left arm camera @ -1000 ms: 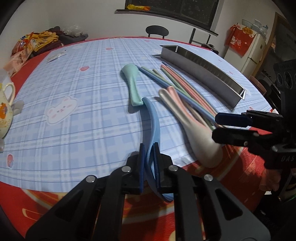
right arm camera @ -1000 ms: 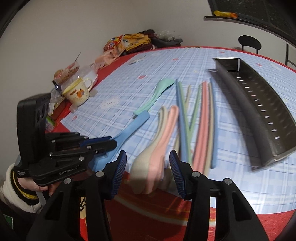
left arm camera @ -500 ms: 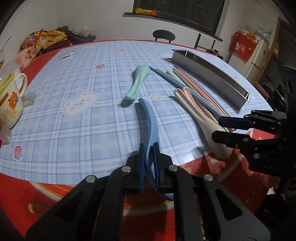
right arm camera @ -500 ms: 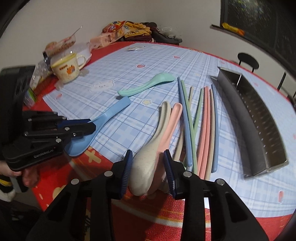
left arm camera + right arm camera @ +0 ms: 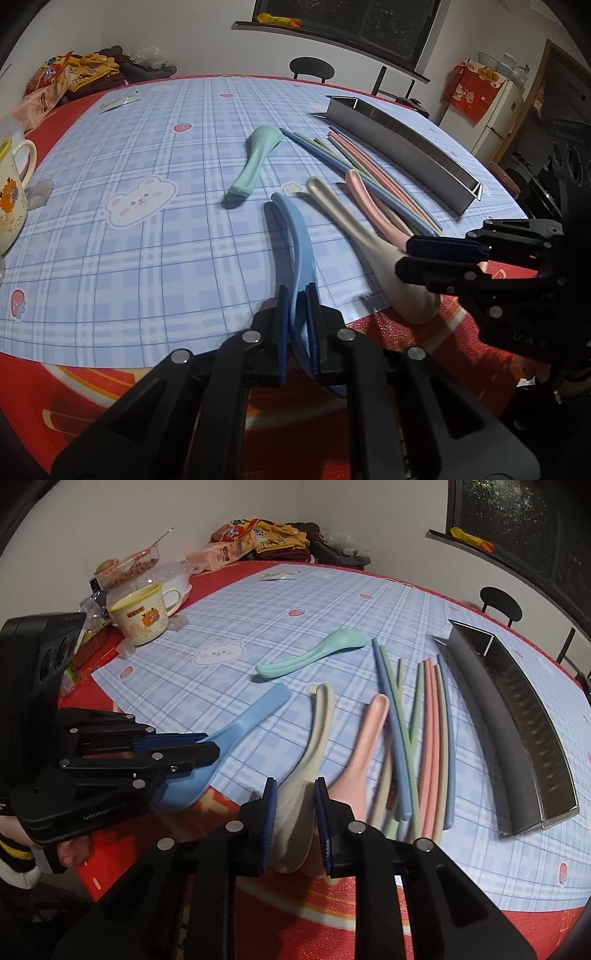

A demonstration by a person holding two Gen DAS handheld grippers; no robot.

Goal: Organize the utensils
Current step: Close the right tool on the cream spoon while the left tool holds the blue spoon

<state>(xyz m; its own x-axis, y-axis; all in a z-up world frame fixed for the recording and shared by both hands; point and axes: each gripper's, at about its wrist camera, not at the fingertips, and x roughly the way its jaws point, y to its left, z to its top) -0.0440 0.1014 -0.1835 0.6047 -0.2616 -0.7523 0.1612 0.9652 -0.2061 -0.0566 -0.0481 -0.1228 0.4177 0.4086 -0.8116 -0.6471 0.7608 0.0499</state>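
Observation:
My left gripper is shut on the bowl end of a blue spoon, whose handle points out over the checked cloth. My right gripper has its jaws closing on the bowl of a beige spoon, and both pads touch it. A pink spoon lies blurred just right of it, outside the pads. Farther back rests a mint green spoon. Several coloured chopsticks lie fanned beside a long metal holder. In the left wrist view my right gripper sits over the beige spoon.
A cartoon mug and food containers stand at the table's left edge, with snack bags at the back. The table's near edge shows red cloth. A black chair stands behind the table.
My right gripper's jaws narrowed from wide apart to touching the beige spoon's bowl. The pink spoon swung away to the right of the beige one. The left gripper kept its hold on the blue spoon.

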